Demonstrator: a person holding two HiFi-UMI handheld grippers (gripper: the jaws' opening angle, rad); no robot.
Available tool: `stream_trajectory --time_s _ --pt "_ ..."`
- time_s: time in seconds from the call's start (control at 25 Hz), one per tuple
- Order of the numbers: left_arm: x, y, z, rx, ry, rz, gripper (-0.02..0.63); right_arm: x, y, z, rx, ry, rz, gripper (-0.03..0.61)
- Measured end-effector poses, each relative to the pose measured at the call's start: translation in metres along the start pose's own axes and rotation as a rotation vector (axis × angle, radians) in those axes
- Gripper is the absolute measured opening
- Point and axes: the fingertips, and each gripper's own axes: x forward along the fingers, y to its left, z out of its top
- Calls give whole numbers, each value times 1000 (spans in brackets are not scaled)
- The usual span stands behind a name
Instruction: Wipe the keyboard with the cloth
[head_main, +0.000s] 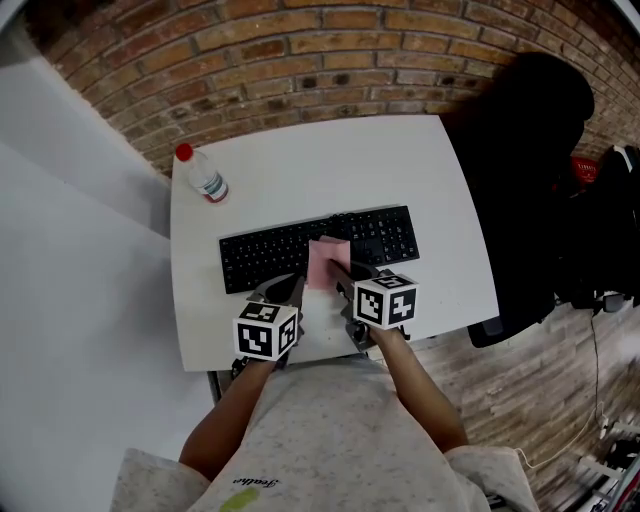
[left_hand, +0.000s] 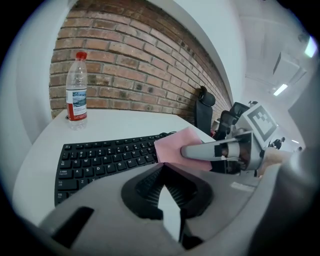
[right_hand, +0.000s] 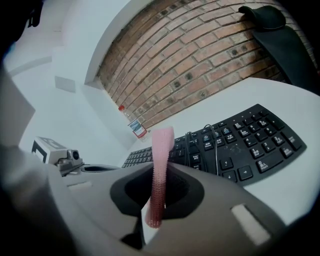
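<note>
A black keyboard (head_main: 270, 255) lies across the white table (head_main: 320, 170). A pink cloth (head_main: 328, 262) hangs over its middle, pinched edge-on in my right gripper (head_main: 345, 278), which is shut on it. In the right gripper view the cloth (right_hand: 161, 150) stands up between the jaws of the right gripper (right_hand: 160, 170), with the keyboard (right_hand: 250, 145) just beyond. My left gripper (head_main: 290, 290) hovers by the keyboard's near edge, left of the cloth. Its jaws (left_hand: 163, 170) meet at the tips with nothing between them. The left gripper view shows the cloth (left_hand: 175, 145) held above the keys (left_hand: 105, 155).
A clear water bottle (head_main: 205, 180) with a red cap stands at the table's far left corner. A black office chair (head_main: 520, 180) is against the table's right side. A brick wall runs behind the table.
</note>
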Motion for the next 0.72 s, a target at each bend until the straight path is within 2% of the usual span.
stream_trajectory --time_s 0.72 --pt "29 -33 8 28 27 0 -9 -28 -29 10 -11 -15 39 20"
